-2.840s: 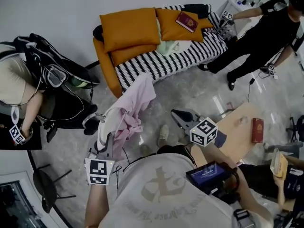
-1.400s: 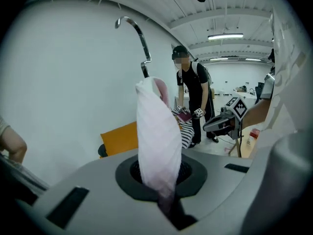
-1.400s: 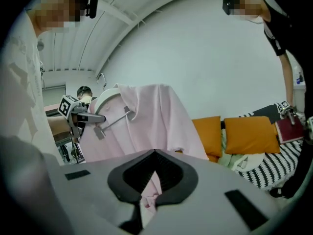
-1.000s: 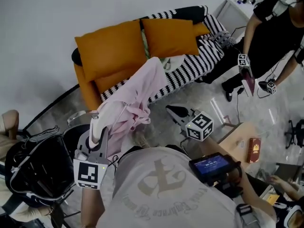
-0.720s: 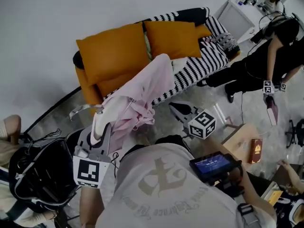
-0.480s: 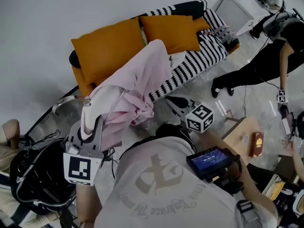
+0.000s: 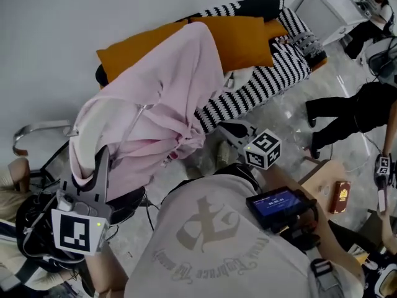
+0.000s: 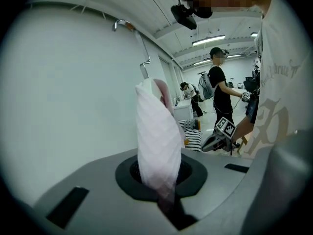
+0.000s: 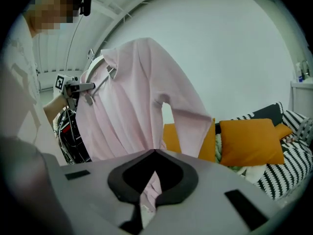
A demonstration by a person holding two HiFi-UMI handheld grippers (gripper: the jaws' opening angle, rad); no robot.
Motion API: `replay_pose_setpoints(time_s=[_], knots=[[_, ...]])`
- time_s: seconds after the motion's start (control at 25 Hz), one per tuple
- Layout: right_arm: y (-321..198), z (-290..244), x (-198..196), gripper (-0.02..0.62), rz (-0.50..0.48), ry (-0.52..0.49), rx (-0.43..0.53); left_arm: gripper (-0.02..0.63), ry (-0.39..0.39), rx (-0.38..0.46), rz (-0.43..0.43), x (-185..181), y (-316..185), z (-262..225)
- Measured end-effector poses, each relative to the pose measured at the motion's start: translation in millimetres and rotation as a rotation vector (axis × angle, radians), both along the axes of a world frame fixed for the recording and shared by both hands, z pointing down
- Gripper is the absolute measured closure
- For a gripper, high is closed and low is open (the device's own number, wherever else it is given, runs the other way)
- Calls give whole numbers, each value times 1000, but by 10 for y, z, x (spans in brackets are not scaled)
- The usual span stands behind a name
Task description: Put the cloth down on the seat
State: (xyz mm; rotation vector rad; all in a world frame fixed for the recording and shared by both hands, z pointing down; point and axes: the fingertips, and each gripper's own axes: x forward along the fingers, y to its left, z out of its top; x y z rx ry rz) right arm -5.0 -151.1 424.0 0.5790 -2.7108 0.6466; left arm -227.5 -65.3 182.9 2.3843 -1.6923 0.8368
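A pale pink garment (image 7: 155, 104) hangs high from my left gripper (image 7: 102, 161), which is shut on its collar end. In the left gripper view the cloth (image 8: 156, 141) rises straight out of the closed jaws of my left gripper (image 8: 167, 205). The black-and-white striped sofa seat (image 7: 260, 85) with orange cushions (image 7: 248, 39) lies beyond, partly hidden by the cloth. My right gripper (image 7: 222, 129) is pointed and shut, close by the garment's lower hem. In its own view the cloth (image 9: 132, 97) hangs just past the right gripper (image 9: 154, 153), and the seat (image 9: 288, 170) shows at right.
Another person's legs (image 7: 347, 113) stand on the marble floor to the right of the sofa. A wooden table (image 7: 319, 179) with a red book (image 7: 340, 196) is at right. A black bag (image 7: 31, 228) sits at lower left. A small screen (image 7: 276, 203) is strapped on my right forearm.
My left gripper has lifted the garment higher and toward the sofa, so it now covers the left cushion. The right gripper stays near the hem. The person at right has walked away.
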Motion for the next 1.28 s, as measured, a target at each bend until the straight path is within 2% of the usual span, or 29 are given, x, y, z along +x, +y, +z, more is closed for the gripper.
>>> replay_pose_setpoints(time_s=[0.12, 0.32, 0.52, 0.76, 0.92, 1.28], knots=[[-170, 38, -116, 580, -16, -18, -6, 586, -43, 34, 23, -152, -201, -239], [-292, 147, 87, 580, -49, -64, -17, 583, -122, 110, 31, 120, -371, -645], [-724, 268, 155, 580, -42, -54, -58, 583, -159, 121, 50, 101, -896, -736], [-1054, 253, 45, 580, -49, -51, -84, 583, -255, 52, 129, 28, -1476, -243], [-1065, 264, 61, 580, -44, -53, -90, 583, -242, 10, 115, 86, -1584, 152], [-1086, 291, 463, 580, -67, -74, -86, 581, -263, -54, 99, 576, -1532, 799]])
